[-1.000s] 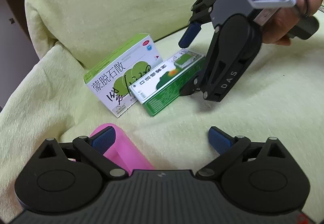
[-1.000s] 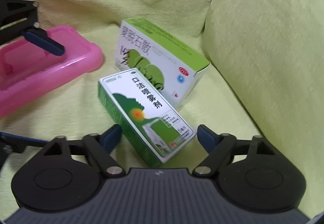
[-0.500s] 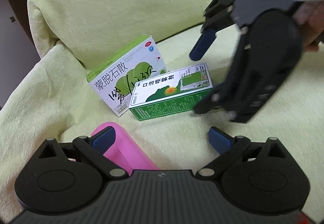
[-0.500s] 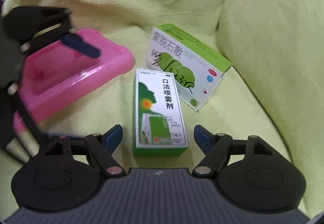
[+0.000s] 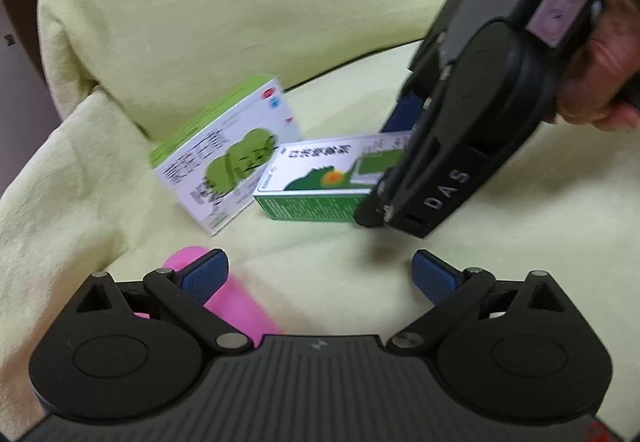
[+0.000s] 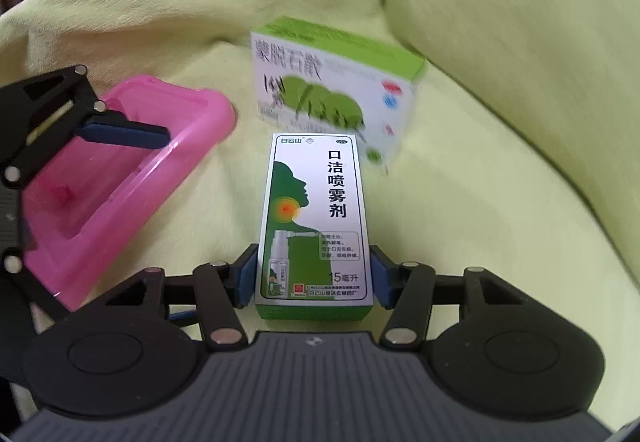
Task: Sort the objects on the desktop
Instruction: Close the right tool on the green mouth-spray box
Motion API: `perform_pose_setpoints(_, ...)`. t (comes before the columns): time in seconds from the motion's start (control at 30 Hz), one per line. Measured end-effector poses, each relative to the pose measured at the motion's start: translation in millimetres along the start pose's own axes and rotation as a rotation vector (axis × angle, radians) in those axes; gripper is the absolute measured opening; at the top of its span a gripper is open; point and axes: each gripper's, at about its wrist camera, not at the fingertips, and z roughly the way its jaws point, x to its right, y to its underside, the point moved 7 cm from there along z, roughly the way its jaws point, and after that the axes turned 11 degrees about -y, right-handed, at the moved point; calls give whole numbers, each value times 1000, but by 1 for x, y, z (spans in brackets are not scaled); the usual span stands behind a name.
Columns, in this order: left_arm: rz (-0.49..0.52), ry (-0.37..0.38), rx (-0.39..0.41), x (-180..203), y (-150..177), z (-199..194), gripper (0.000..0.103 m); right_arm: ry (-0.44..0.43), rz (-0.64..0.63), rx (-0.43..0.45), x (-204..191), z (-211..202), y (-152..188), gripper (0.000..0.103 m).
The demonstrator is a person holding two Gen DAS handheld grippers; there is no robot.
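**On the blanket, clamped the spray box at last**

On the yellow-green blanket [image 6: 480, 222], closed the right hand-held gripper [image 6: 313, 276] onto the throat-spray box [image 6: 316, 218]. Half a second before, had only straddled that box with both pads wide and clear of it. Now pressed the blue pads [image 6: 245, 274] flat against its two long sides near the bottom end, printed face up. Left the box lying on the blanket rather than lifting it, as far as either view showed. Turned it, too, during the approach: a second earlier lying askew against the larger green-and-white medicine box [image 6: 336, 82], now squared up lengthwise with the gripper and just in front of that carton, possibly touching it at the far end.

Kept the left hand-held gripper [image 5: 320, 278] wide apart and holding nothing, hovering over the near end of the pink plastic tray [image 6: 120, 178], as in the earlier views. Saw the person's hand [image 5: 600, 82] wrapped round the right tool's handle.

Judged the grasp step done and the carry due next, most likely into the pink tray just to the left. Judged the hold low on a light carton, so prone to swinging when raised. Left the larger carton unsorted.
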Motion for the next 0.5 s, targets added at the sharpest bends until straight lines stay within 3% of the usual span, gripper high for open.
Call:
perform_pose_setpoints(0.1, -5, 86, 25, 11, -3, -9, 99, -10, 79, -23, -4, -16, 21, 52)
perform_pose_setpoints(0.27, -24, 302, 62, 35, -7, -28, 99, -36, 214, -56, -6, -41, 55, 52)
perform_pose_setpoints(0.5, 75, 322, 48, 68, -3, -30, 99, 17, 227, -58, -2, -49, 49, 54)
